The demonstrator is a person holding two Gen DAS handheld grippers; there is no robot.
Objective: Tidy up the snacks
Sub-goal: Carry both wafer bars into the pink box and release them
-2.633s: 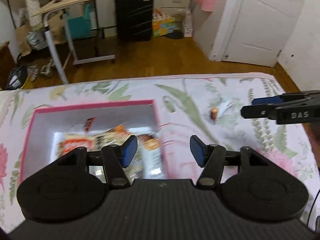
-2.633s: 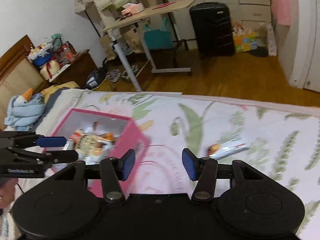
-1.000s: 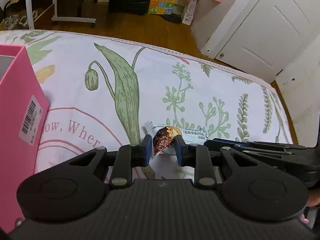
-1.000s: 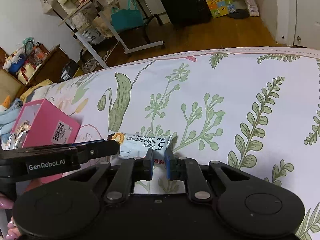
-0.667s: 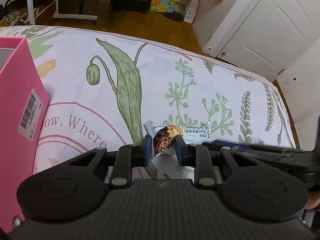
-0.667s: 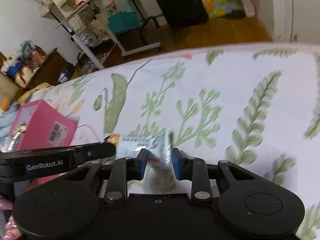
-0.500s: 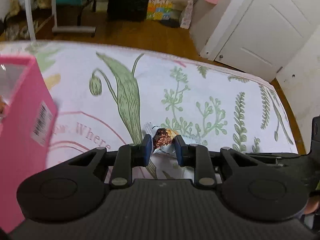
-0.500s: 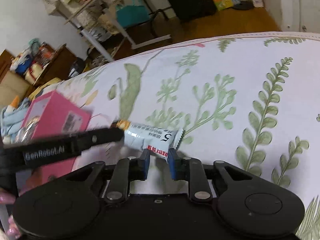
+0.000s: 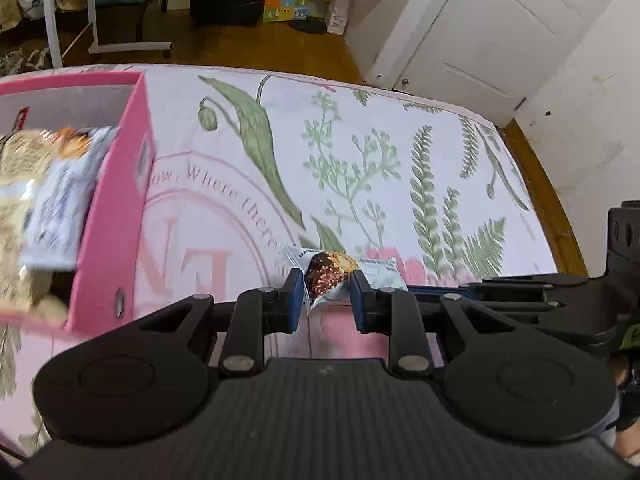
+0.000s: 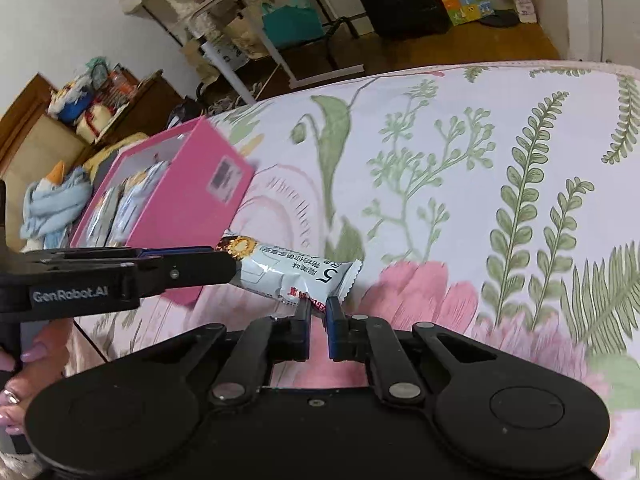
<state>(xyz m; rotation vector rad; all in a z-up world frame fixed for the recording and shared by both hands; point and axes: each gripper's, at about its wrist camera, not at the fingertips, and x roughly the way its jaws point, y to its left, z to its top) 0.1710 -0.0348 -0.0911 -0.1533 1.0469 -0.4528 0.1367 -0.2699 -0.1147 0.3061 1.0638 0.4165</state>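
- Snack bar [image 10: 292,274]: pale blue foil wrapper with dark print, a chocolate-nut picture at one end and a red patch by the crimped other end. It lies roughly level, lifted above the floral bedspread, just beside the box.
- Pink box [image 10: 192,200]: open-topped cardboard with a barcode label on its side, sitting on the bedspread and holding several wrapped snacks [image 9: 52,200].

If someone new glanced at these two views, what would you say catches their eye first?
Probably the snack bar, held above the floral bedspread by both grippers at once: the left gripper on its picture end and the right gripper pinching the edge near its other end. Next, the bright pink box to the left, already holding several wrapped snacks.
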